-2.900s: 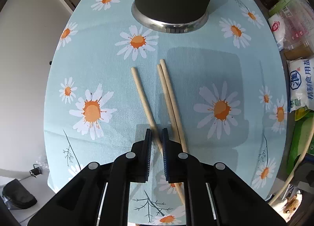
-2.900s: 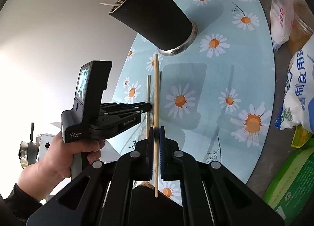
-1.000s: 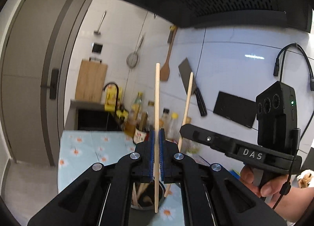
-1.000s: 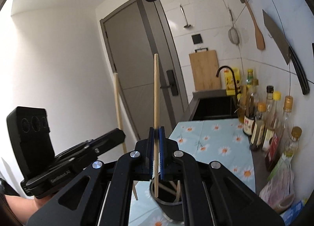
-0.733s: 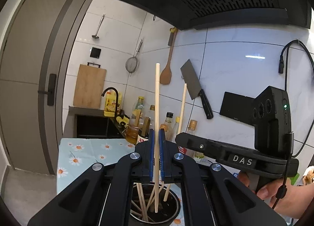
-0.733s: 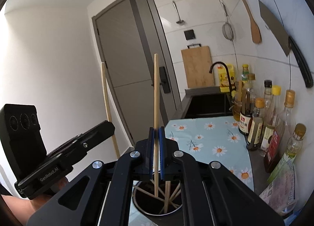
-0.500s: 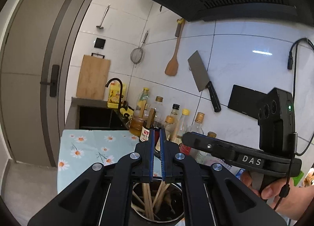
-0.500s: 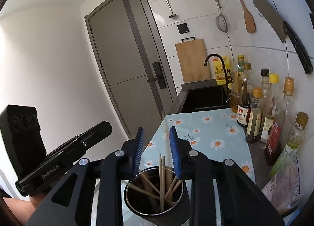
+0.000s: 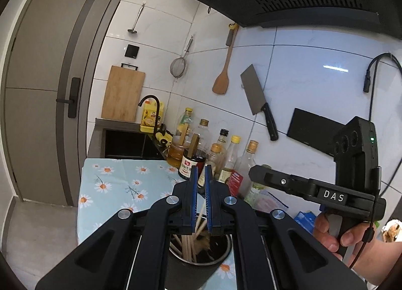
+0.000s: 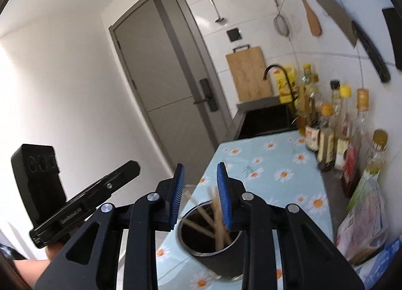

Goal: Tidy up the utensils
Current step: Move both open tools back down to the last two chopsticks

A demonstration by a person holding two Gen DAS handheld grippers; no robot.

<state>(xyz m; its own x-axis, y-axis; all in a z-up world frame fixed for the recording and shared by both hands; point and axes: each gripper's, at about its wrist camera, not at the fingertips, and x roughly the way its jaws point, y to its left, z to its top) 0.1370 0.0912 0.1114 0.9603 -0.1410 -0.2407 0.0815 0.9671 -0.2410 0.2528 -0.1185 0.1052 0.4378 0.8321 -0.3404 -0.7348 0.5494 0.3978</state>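
Both chopsticks gone from the grippers since a second ago; they now stand in the holder with the rest.

Left gripper (image 9: 199, 176): jaws drawn to a narrow slit, nothing between the blue pads. Poised above the holder.

Right gripper (image 10: 201, 171): jaws parted, a clear gap between pads, nothing held. Poised above the holder, its body showing at right in the left wrist view (image 9: 253, 173), a hand (image 9: 336, 232) on its grip.

Holder (image 10: 221, 257): dark cup with a metal rim, upright on the daisy cloth (image 10: 271, 164), near the cloth's front edge.

Chopsticks (image 10: 217, 217): a loose bundle of pale wooden sticks inside the holder, leaning at several angles, tips rising past the rim. Count cannot be told; the right view is blurred.

Bottles (image 10: 326, 136): a row along the wall side of the counter, right of the cloth.

Wall items: cutting board (image 9: 123, 93), strainer (image 9: 179, 68), wooden spatula (image 9: 221, 81), cleaver (image 9: 253, 96).
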